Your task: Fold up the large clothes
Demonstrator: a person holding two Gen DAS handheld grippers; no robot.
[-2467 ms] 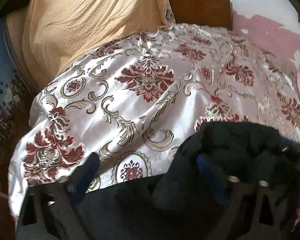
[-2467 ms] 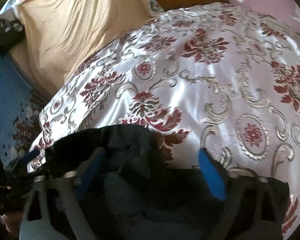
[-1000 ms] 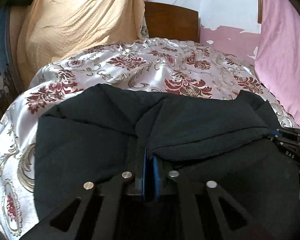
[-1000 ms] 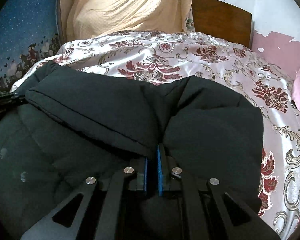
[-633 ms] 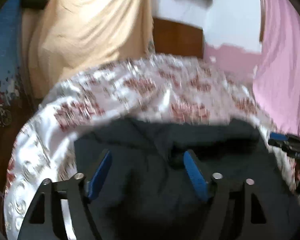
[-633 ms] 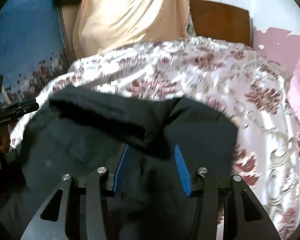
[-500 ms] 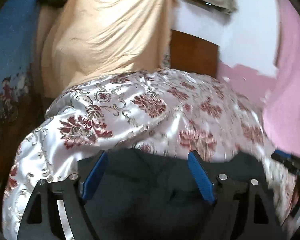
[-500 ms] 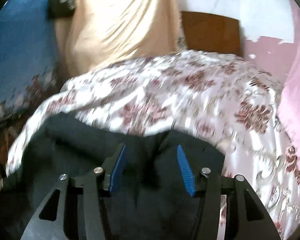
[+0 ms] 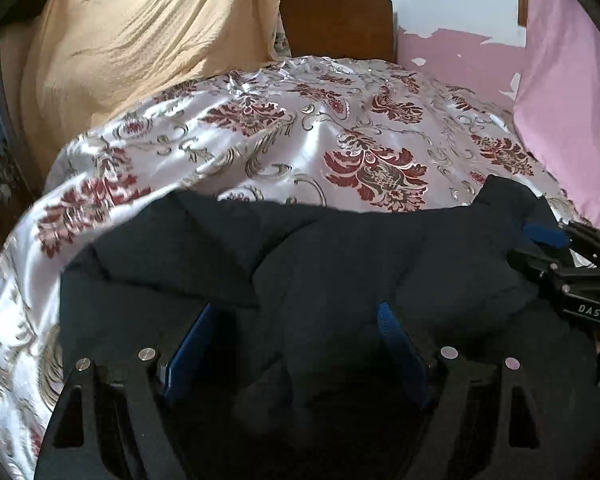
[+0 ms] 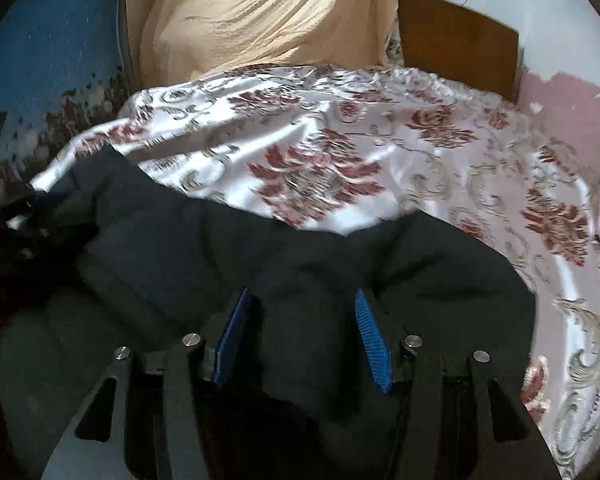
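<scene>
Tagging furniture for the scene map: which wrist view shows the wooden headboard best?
Left wrist view: the wooden headboard sits near centre, its whole top edge visible behind the floral bedspread. Right wrist view shows it too, pushed up toward the right and more distorted.

A bed with a dark wooden headboard carries a glossy white satin bedspread patterned with red floral medallions and gold scrollwork, which covers the mattress and drapes over its left edge. Directly on the bedspread, at the near end, lies a large dark garment, bunched in thick folds across most of the bed's width; its far edge is folded over.
</scene>
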